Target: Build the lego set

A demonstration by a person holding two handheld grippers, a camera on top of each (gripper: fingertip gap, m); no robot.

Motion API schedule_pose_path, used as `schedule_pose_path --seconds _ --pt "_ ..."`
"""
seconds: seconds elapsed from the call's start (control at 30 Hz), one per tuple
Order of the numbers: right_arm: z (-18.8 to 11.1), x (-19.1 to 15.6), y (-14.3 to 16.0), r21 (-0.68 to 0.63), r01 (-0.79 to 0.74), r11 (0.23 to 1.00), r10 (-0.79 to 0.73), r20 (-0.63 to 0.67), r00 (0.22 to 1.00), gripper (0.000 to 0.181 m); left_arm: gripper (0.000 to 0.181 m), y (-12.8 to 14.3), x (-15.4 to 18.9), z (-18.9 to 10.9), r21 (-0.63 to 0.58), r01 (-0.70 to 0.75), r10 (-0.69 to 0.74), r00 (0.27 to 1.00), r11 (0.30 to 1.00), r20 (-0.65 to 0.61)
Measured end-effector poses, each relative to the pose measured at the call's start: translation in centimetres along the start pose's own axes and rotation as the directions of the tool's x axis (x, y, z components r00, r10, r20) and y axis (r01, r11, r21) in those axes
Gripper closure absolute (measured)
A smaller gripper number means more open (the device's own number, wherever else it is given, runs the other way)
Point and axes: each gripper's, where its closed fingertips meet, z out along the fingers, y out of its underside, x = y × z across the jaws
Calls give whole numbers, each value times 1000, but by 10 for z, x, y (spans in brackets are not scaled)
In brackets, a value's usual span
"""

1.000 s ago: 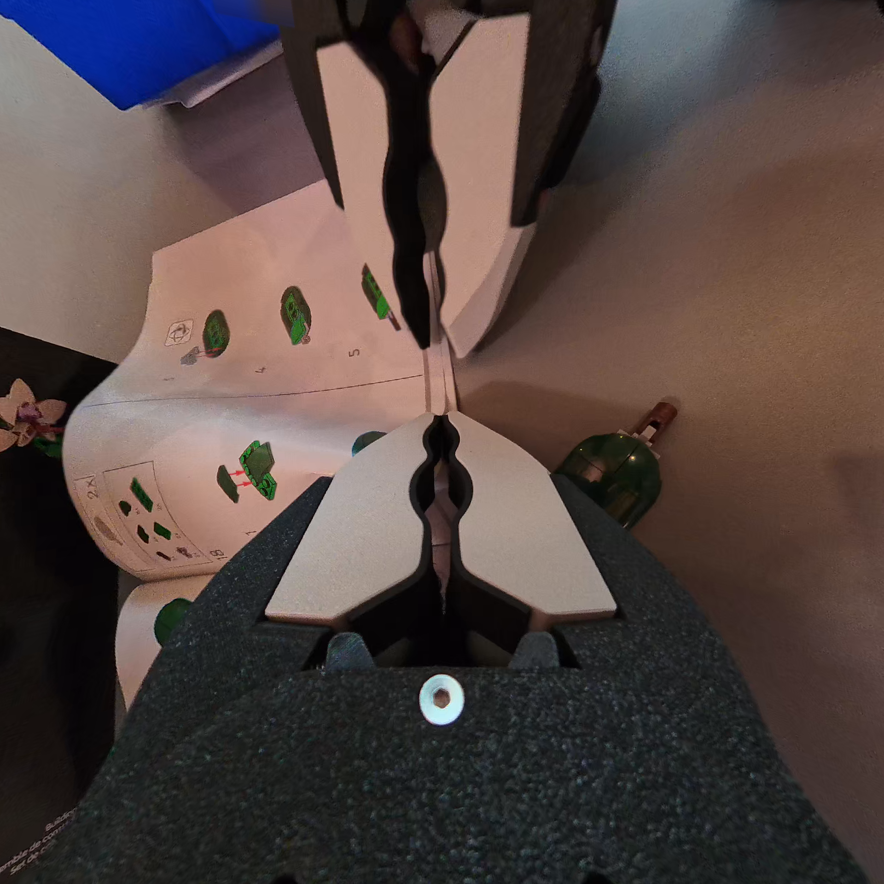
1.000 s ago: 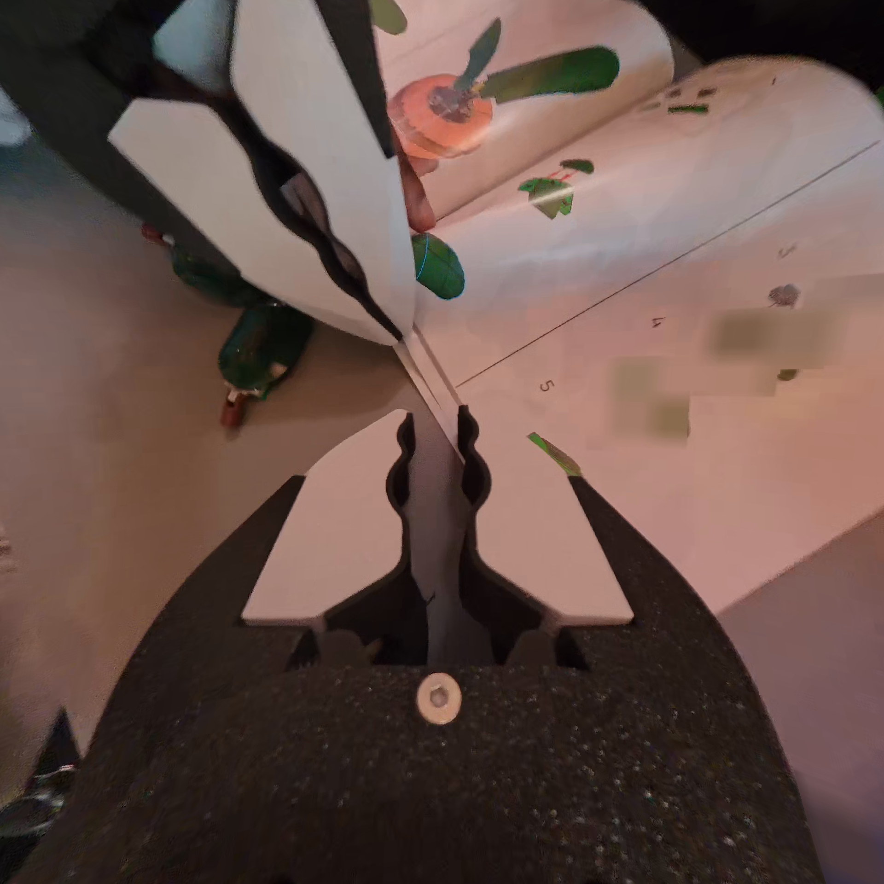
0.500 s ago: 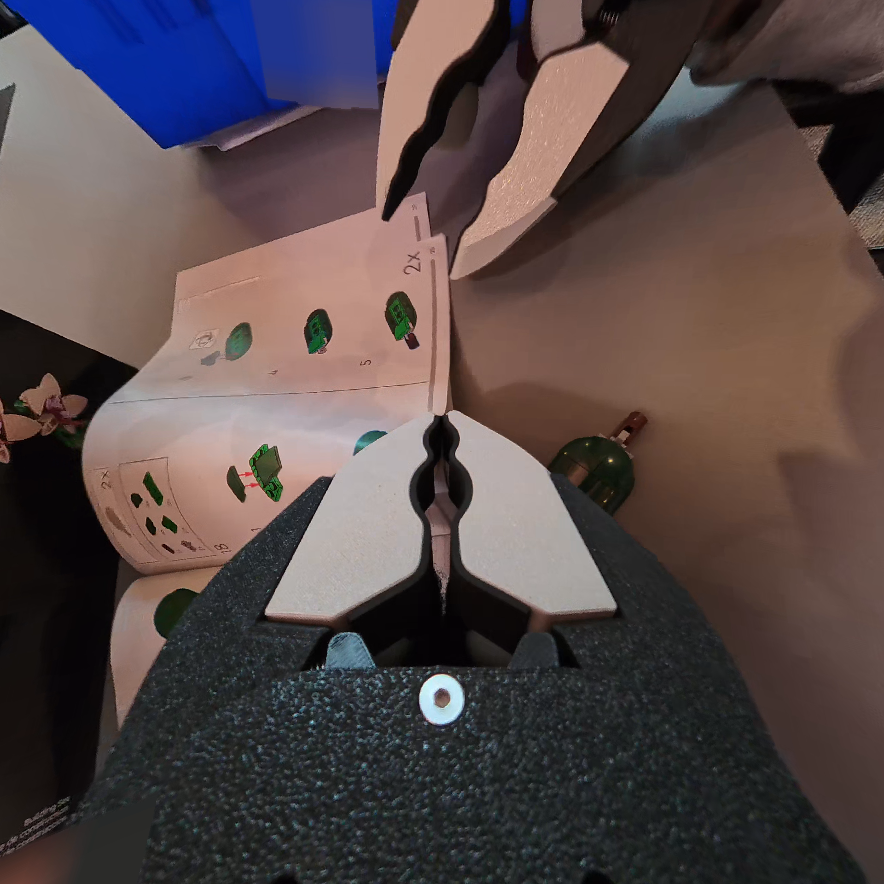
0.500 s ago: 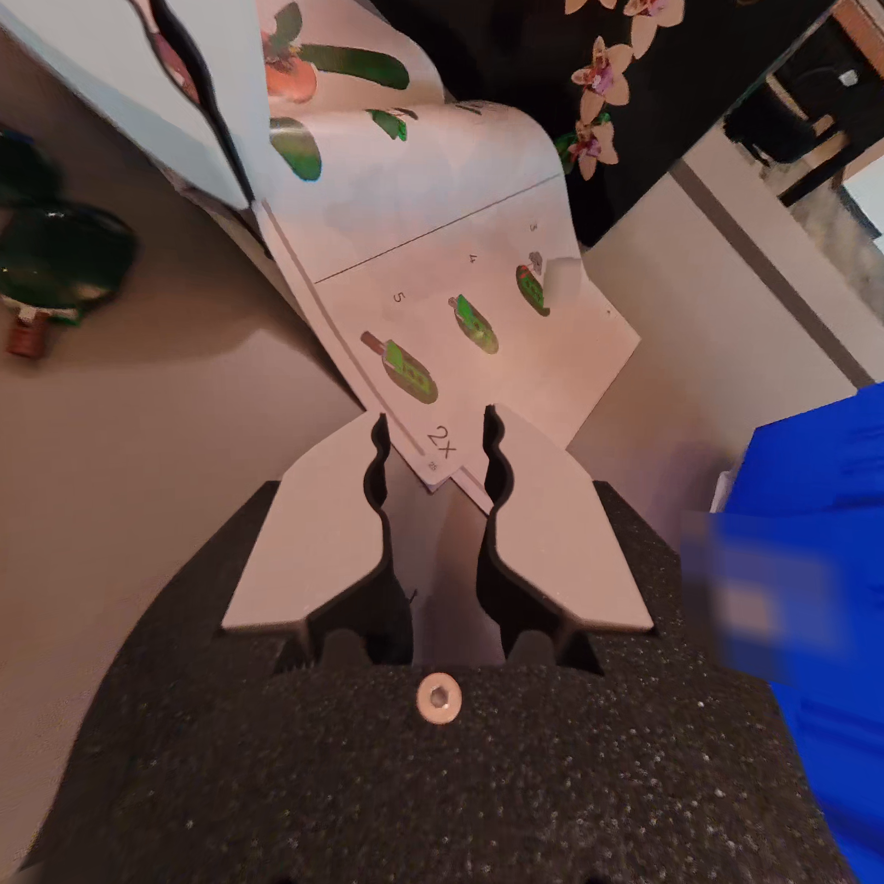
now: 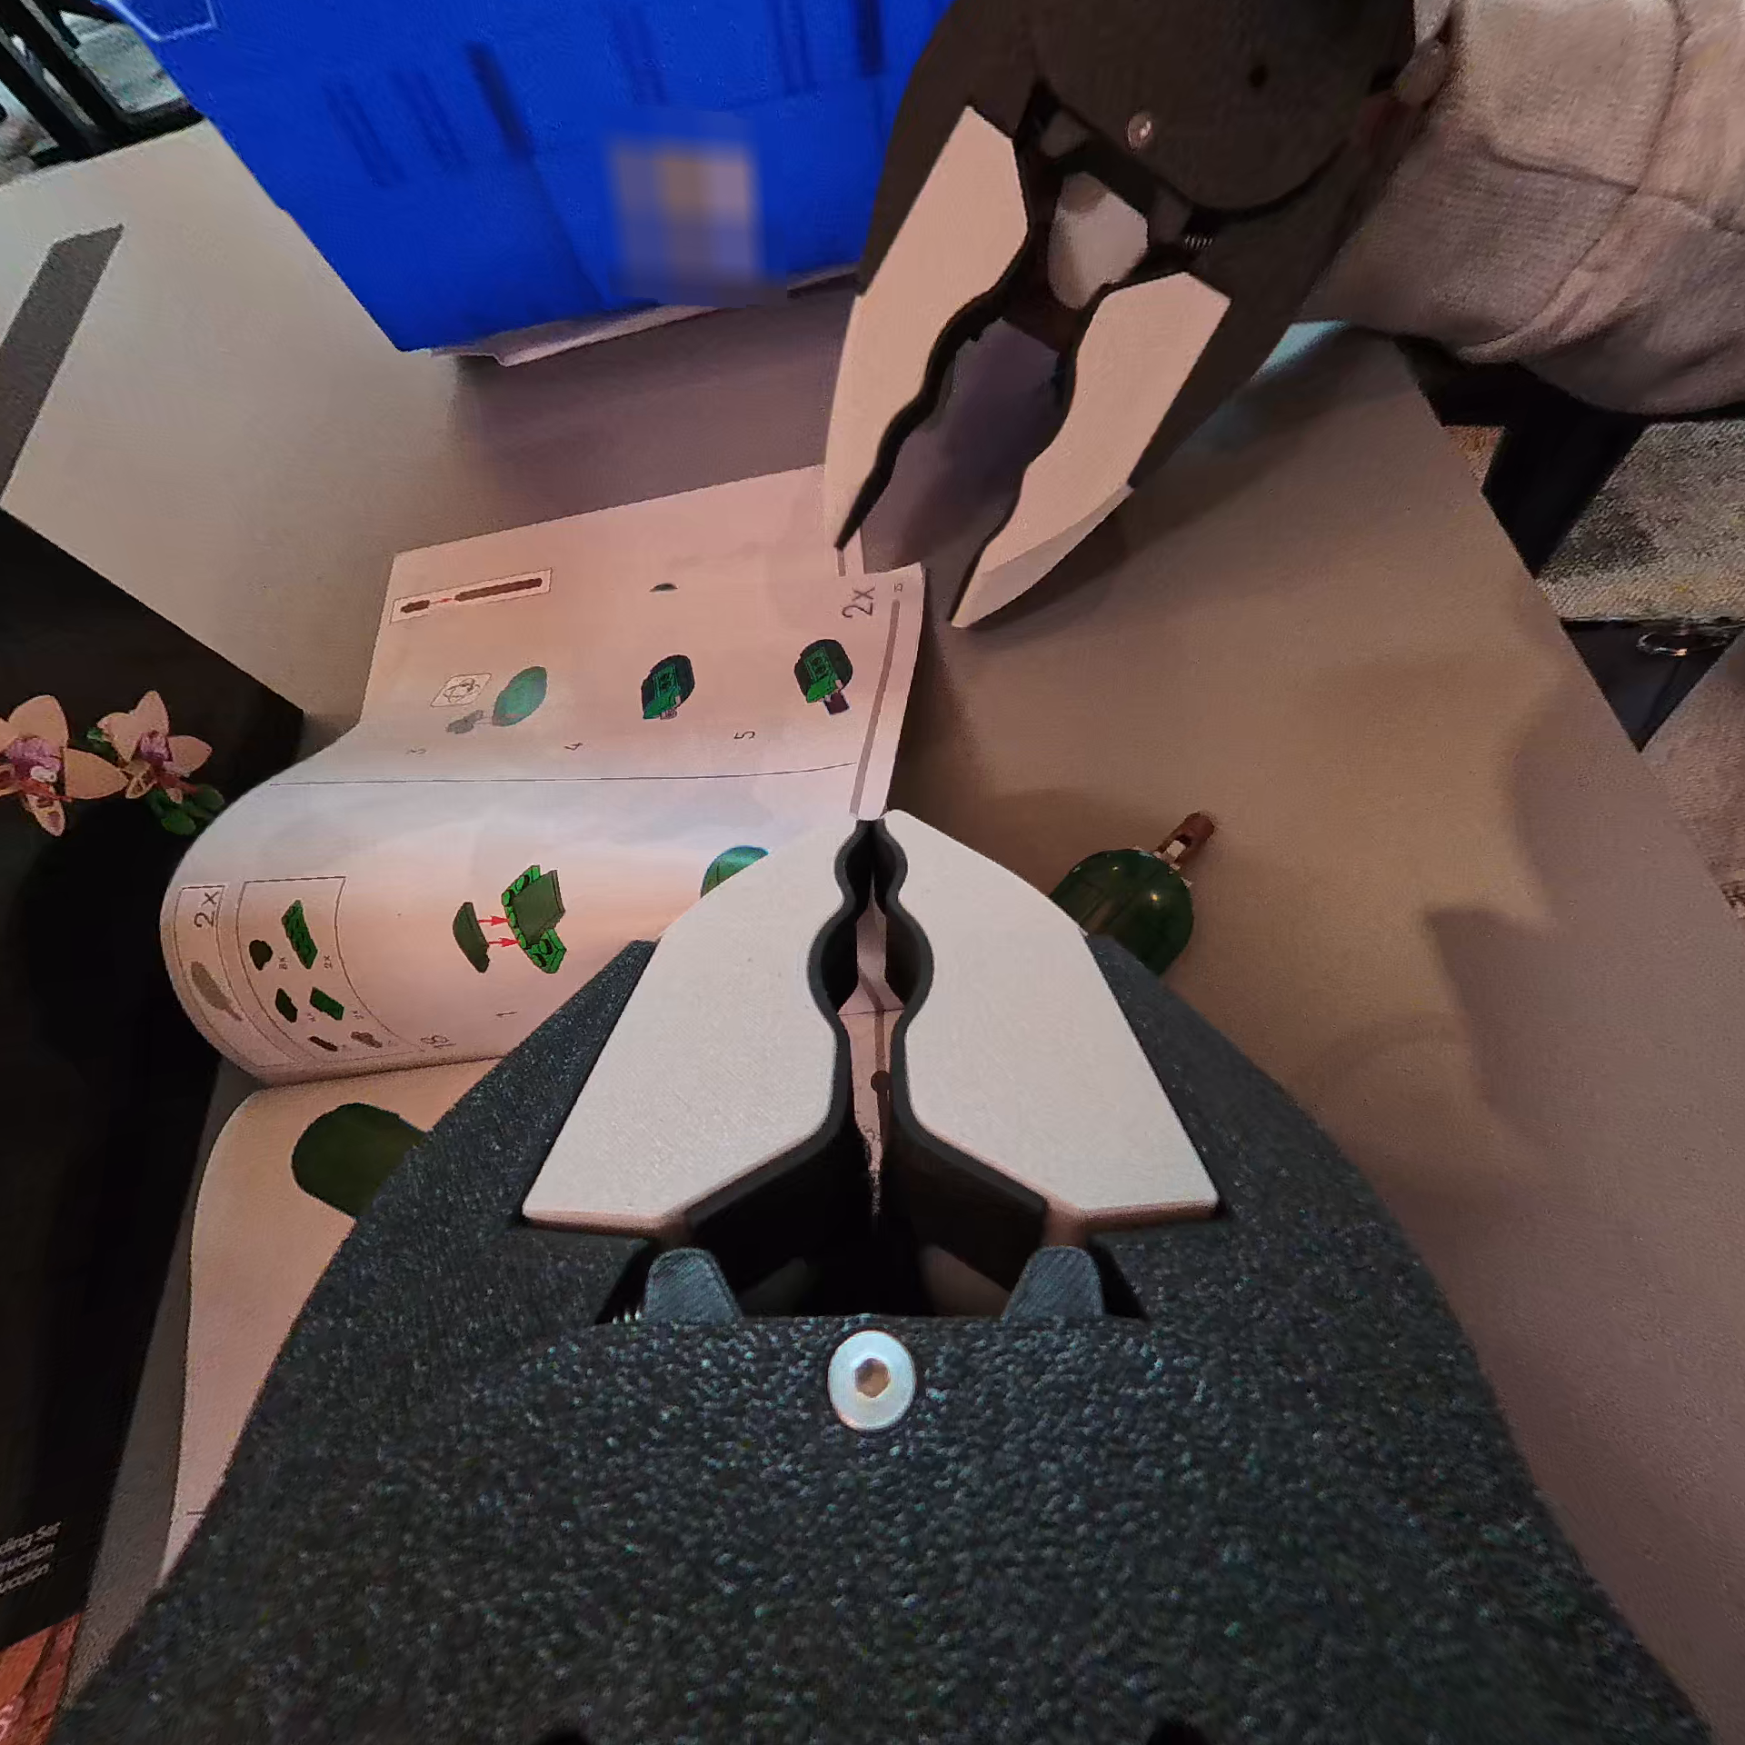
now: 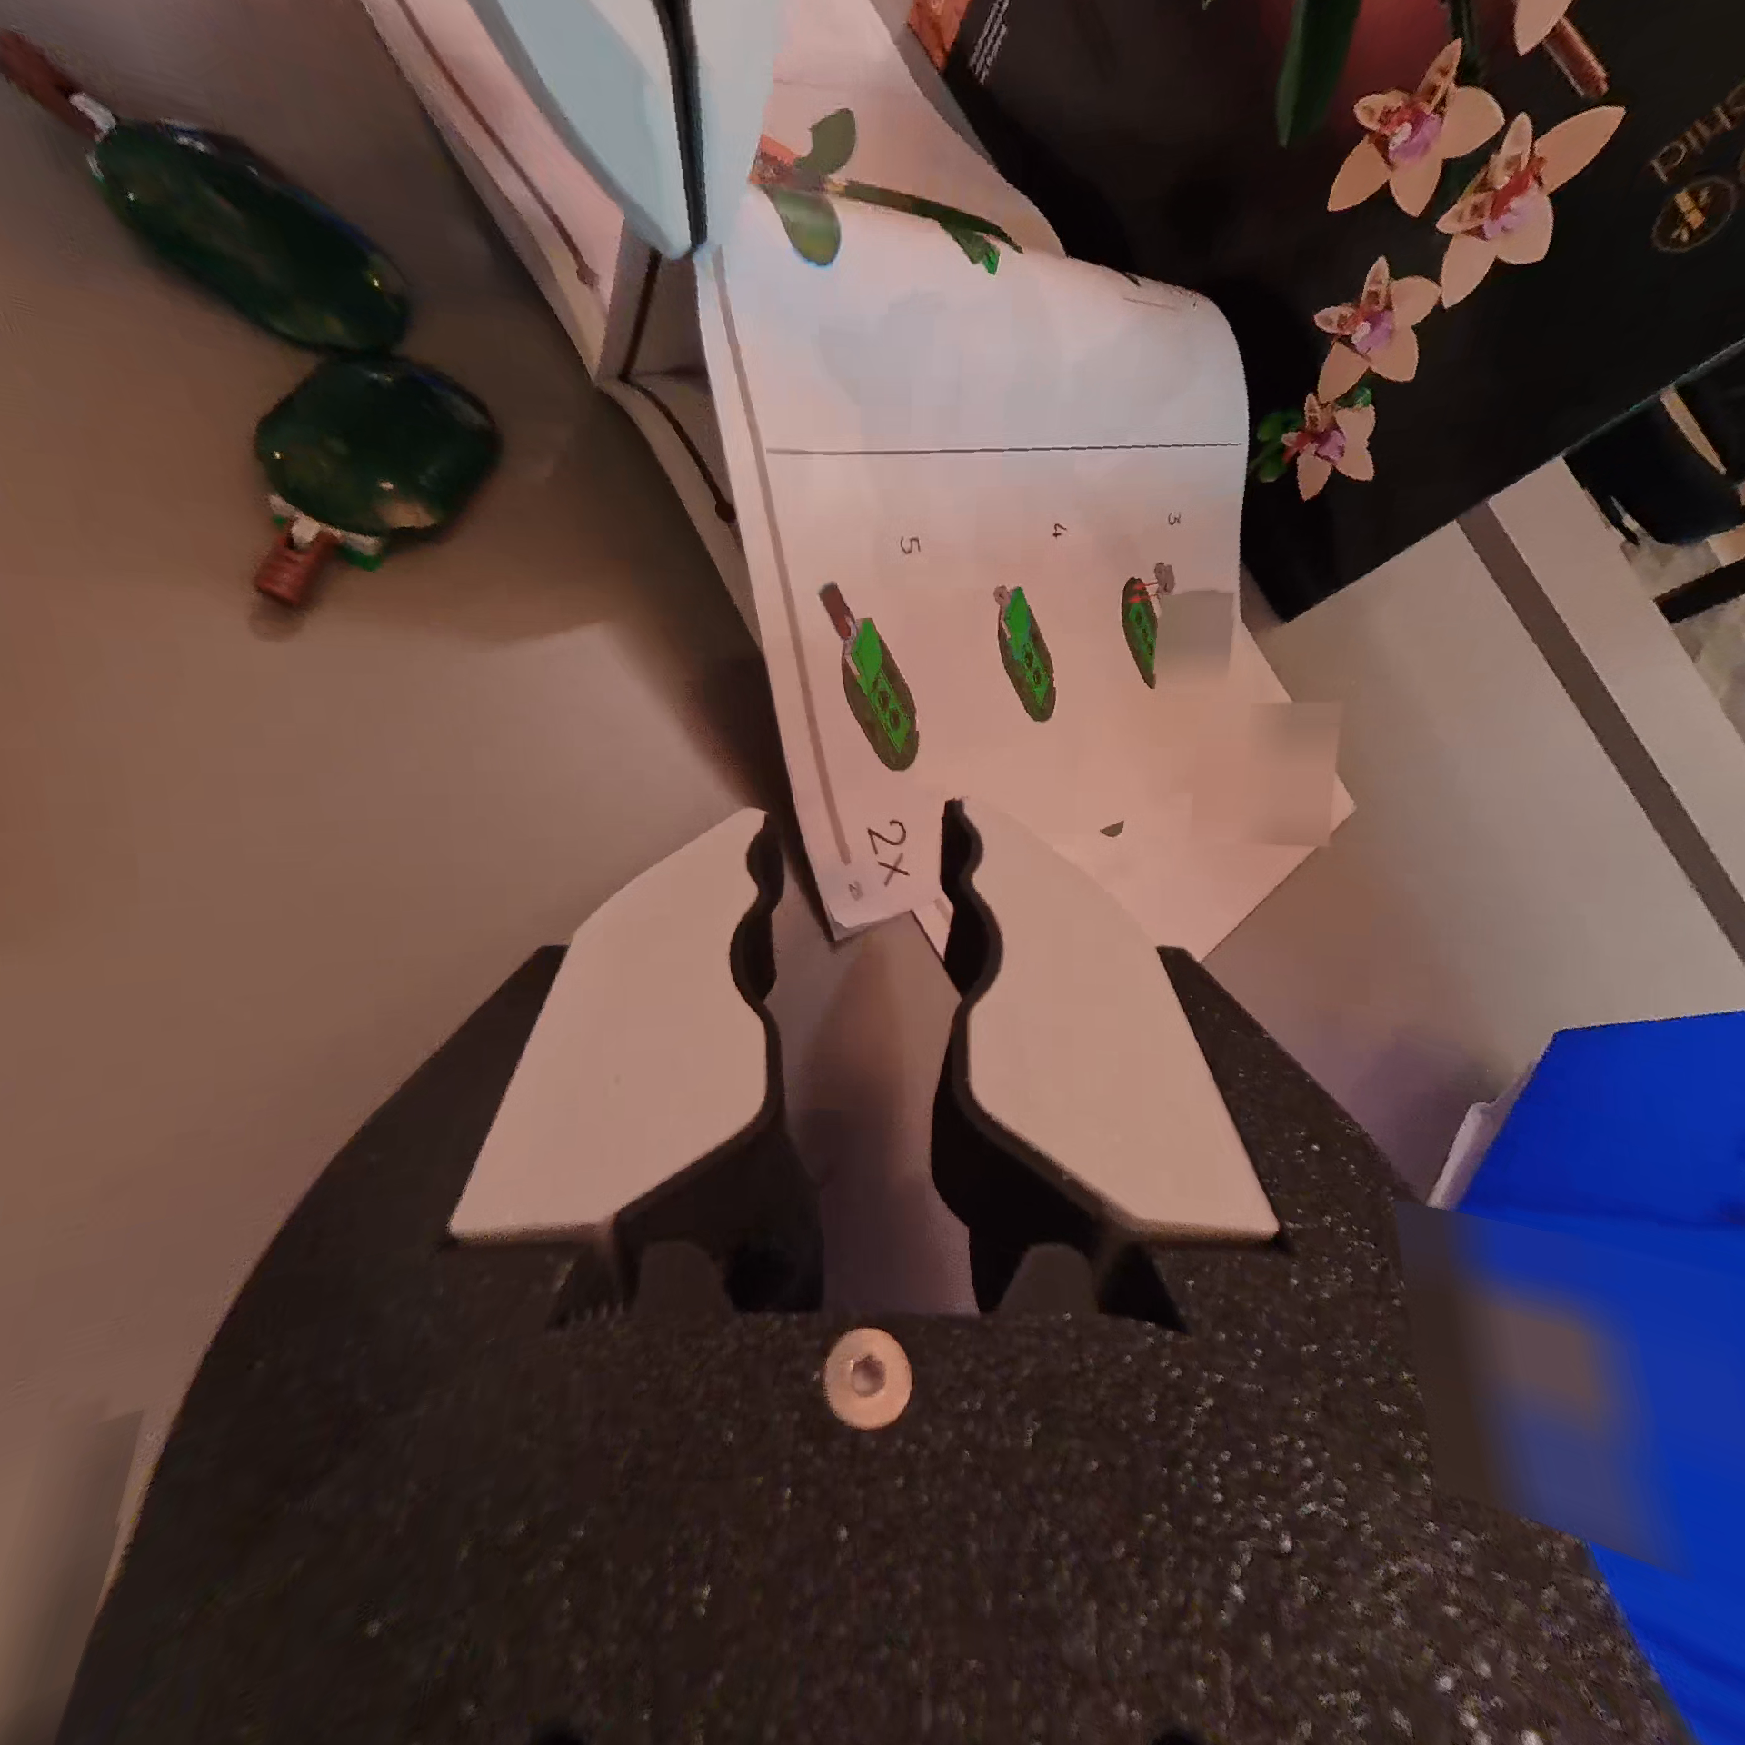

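Observation:
The open instruction booklet lies on the table with one page bowed upward. My left gripper is shut on that page's right edge. My right gripper is open and empty, its tips just beyond the page's far corner. In the right wrist view the right gripper is open with the corner of the booklet between its fingers, not pinched. Two built dark green leaf pieces with brown stems lie on the table beside the booklet. One leaf shows right of the left gripper.
A black set box printed with orchids stands left of the booklet; it also shows in the right wrist view. A blue bin sits at the far side. A person's light sleeve holds the right gripper. The table edge runs at the right. The left gripper's tips are roughly 10 cm from the right gripper's. From the left gripper's tips to the leaf is close to 6 cm. My right wrist view looks at it from another angle.
My right gripper has let go of the page edge, opened and drawn back toward the page's far corner. My left gripper has stayed shut on the page.

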Motion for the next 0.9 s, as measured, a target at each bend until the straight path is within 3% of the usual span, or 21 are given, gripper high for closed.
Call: schedule_pose_path --seconds 0.3,0.53,0.9 --pt "-10 -1 6 -20 -17 1000 17 40 999 165 181 2 1 -3 -2 -3 3 1000 1000 -8" --pt "-9 3 19 -118 44 992 -42 18 999 160 181 2 1 -3 -4 -8 8 1000 1000 -7" --pt "-2 2 16 -120 81 989 -76 47 996 158 181 2 1 -5 0 -10 10 1000 1000 -8"
